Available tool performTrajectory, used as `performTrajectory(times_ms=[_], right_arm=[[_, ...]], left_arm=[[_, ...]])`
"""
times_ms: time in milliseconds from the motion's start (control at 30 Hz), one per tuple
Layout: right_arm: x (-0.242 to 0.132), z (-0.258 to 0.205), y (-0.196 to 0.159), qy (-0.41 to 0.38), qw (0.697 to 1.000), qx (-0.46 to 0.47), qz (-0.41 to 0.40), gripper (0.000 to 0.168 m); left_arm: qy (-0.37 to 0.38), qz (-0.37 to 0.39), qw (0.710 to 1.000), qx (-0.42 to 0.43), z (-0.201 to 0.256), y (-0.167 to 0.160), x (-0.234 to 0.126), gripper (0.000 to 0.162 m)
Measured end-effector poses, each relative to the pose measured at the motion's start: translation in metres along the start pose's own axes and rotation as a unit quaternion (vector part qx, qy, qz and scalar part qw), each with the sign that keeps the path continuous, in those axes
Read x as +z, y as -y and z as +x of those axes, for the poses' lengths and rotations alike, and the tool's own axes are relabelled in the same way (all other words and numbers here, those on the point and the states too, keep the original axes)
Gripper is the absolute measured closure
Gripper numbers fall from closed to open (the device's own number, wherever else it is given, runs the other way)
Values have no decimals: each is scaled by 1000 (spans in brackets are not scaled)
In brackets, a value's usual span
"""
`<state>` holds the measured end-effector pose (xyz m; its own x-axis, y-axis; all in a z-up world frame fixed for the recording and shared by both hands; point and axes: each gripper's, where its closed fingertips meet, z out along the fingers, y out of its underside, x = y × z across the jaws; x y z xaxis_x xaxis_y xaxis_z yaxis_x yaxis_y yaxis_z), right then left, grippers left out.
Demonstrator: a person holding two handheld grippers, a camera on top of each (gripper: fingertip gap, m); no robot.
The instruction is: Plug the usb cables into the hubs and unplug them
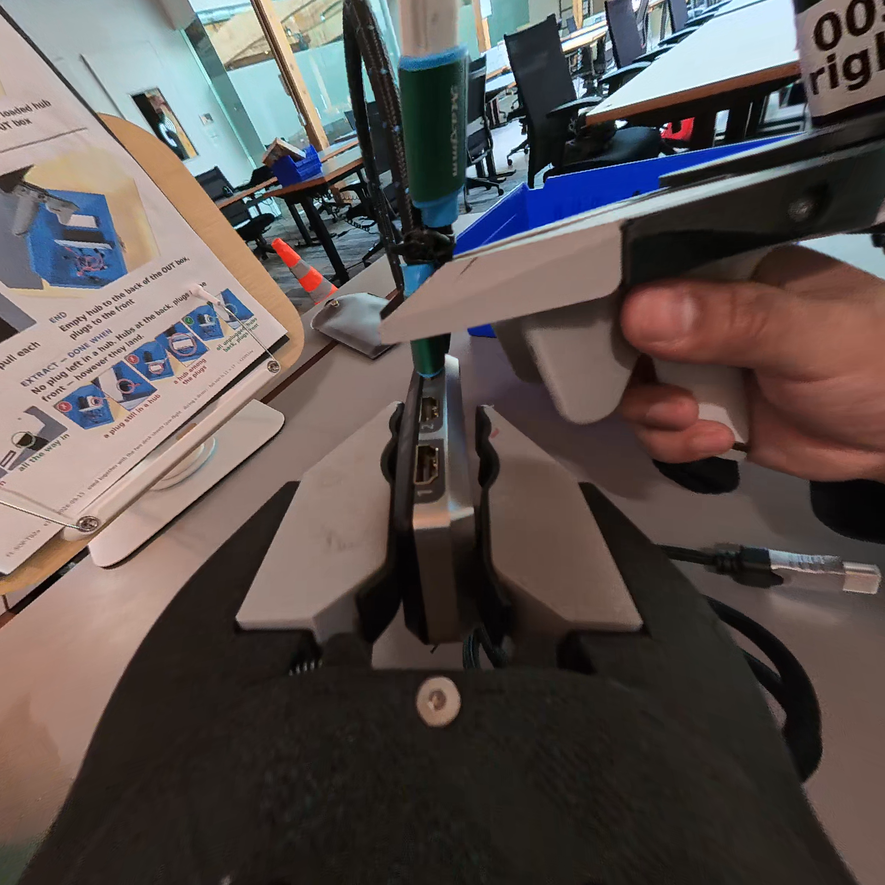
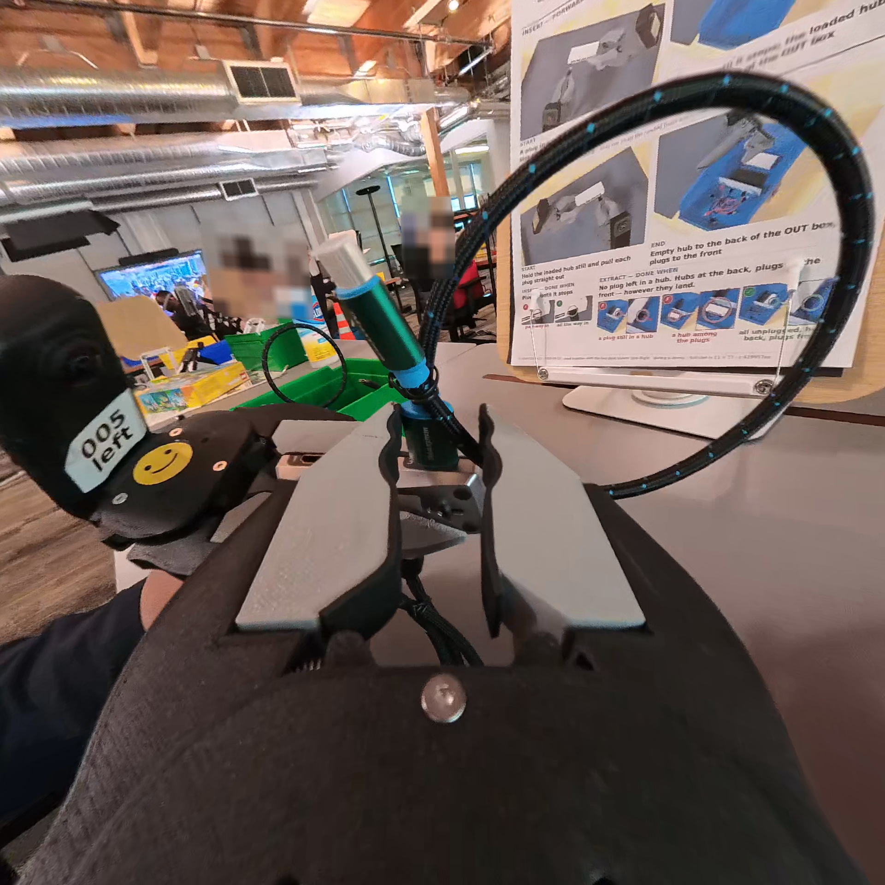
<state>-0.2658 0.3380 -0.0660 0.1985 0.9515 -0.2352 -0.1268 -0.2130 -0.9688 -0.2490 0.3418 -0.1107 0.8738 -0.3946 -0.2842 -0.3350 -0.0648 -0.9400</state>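
Observation:
My left gripper (image 1: 438, 421) is shut on a grey hub (image 1: 450, 503), held on edge with its ports facing left. A green plug (image 1: 430, 359) sits in the hub's far end. My right gripper (image 1: 503, 287) comes in from the right, held by a hand, and covers the plug. In the right wrist view my right gripper (image 2: 438, 426) is shut on that green plug (image 2: 426, 452) just above the hub (image 2: 445, 488). The plug's black braided cable (image 2: 838, 167) loops up to a second green connector (image 2: 378, 321) tied beside it. The left gripper (image 2: 191, 469) shows at the left.
An instruction sheet on a white stand (image 1: 119, 311) stands at the left of the grey table (image 1: 598, 503). A blue bin (image 1: 550, 210) is behind the right gripper. A loose capped plug (image 1: 814, 572) lies at the right. A green bin (image 2: 335, 388) is farther off.

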Motion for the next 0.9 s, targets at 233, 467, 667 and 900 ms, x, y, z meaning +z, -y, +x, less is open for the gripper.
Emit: performTrajectory(times_ms=[233, 467, 667, 900], right_arm=[[11, 2, -10, -13, 1000, 2, -6, 142], [12, -8, -13, 105, 979, 174, 5, 147], [10, -6, -16, 97, 976, 194, 19, 148], [3, -15, 9, -73, 977, -198, -7, 150]], left_arm=[[25, -4, 1000, 8, -5, -1, -2, 134], [41, -7, 998, 39, -14, -1, -8, 136], [38, -13, 998, 50, -10, -4, -7, 135], [27, -24, 999, 9, -10, -9, 1, 135]])
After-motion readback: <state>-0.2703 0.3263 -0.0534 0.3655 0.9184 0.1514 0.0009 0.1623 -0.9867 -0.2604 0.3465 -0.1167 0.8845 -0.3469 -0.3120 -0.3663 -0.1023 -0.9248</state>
